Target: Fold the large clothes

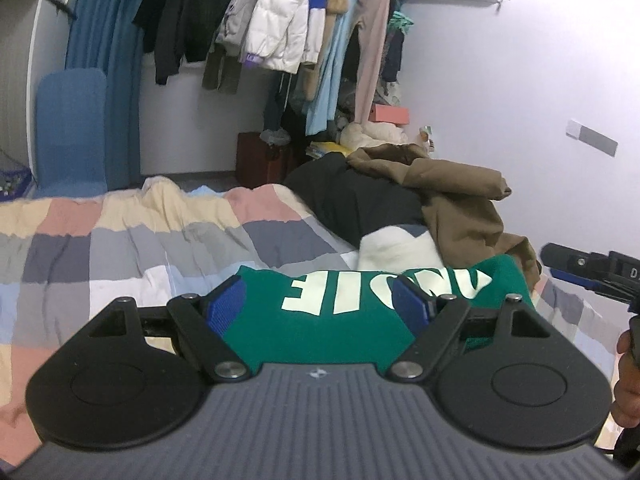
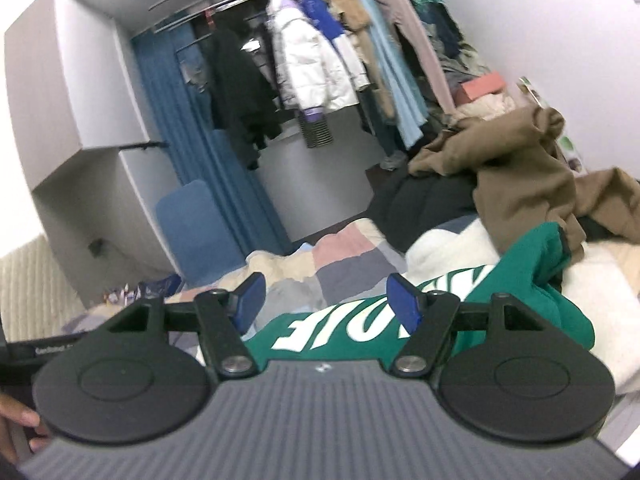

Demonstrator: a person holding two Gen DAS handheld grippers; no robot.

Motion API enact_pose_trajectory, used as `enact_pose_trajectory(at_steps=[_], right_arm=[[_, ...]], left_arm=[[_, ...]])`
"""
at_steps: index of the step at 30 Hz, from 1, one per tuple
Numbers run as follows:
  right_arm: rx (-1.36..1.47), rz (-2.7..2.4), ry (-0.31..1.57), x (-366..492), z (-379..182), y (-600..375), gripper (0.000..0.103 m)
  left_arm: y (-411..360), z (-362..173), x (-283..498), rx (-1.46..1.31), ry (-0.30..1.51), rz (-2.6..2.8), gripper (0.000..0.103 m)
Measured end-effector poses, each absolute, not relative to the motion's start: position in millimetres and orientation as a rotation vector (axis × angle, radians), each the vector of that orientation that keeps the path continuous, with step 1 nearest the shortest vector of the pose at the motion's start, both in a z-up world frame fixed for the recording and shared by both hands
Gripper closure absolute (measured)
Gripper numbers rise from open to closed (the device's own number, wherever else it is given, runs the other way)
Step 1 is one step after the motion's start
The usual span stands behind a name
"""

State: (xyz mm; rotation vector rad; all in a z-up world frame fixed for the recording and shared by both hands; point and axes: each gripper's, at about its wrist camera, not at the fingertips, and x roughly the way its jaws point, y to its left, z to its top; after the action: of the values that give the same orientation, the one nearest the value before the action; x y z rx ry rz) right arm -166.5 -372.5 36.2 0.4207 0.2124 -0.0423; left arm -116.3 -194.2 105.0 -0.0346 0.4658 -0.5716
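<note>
Low in the centre of the left wrist view, the left claw stands released, its blue pads apart above the green knit sweater with pale block lettering, which lies folded on the bed's pastel checked quilt. The sweater's far edge butts against a heap of cream, black and brown garments at centre right, while the quilt spreads bare toward the left edge of the frame. In the right wrist view the right claw is also released, holding nothing, with the sweater's lettered edge below its right pad.
</note>
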Motion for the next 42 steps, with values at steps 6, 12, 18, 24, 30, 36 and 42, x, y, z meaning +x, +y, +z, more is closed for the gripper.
enact_pose_trajectory(at_steps=[6, 12, 18, 24, 30, 36, 42], right_arm=[[0.345, -0.042, 0.232, -179.5, 36.8, -344.3, 0.033], [0.286, -0.080, 0.263, -189.3, 27.7, -327.8, 0.033], [0.243, -0.108, 0.311, -192.6, 13.1, -317.6, 0.033], [0.235, -0.108, 0.356, -191.2, 3.2, -311.5, 0.033], [0.227, -0.118, 0.369, -191.9, -0.3, -307.3, 0.034], [0.219, -0.120, 0.368, -193.2, -0.6, -304.7, 0.034], [0.224, -0.122, 0.367, -192.5, -0.1, -307.5, 0.034]], left_arm=[[-189.0, 106.3, -148.3, -0.008, 0.429, -0.569, 0.019], [-184.7, 93.8, -172.2, 0.032, 0.409, -0.518, 0.019], [-181.2, 86.1, -181.6, 0.047, 0.403, -0.497, 0.019], [-184.7, 73.7, -180.5, 0.080, 0.416, -0.488, 0.019], [-183.7, 69.2, -176.2, 0.074, 0.430, -0.485, 0.019], [-183.3, 70.0, -175.0, 0.077, 0.429, -0.488, 0.019], [-186.2, 72.0, -177.1, 0.071, 0.428, -0.493, 0.012]])
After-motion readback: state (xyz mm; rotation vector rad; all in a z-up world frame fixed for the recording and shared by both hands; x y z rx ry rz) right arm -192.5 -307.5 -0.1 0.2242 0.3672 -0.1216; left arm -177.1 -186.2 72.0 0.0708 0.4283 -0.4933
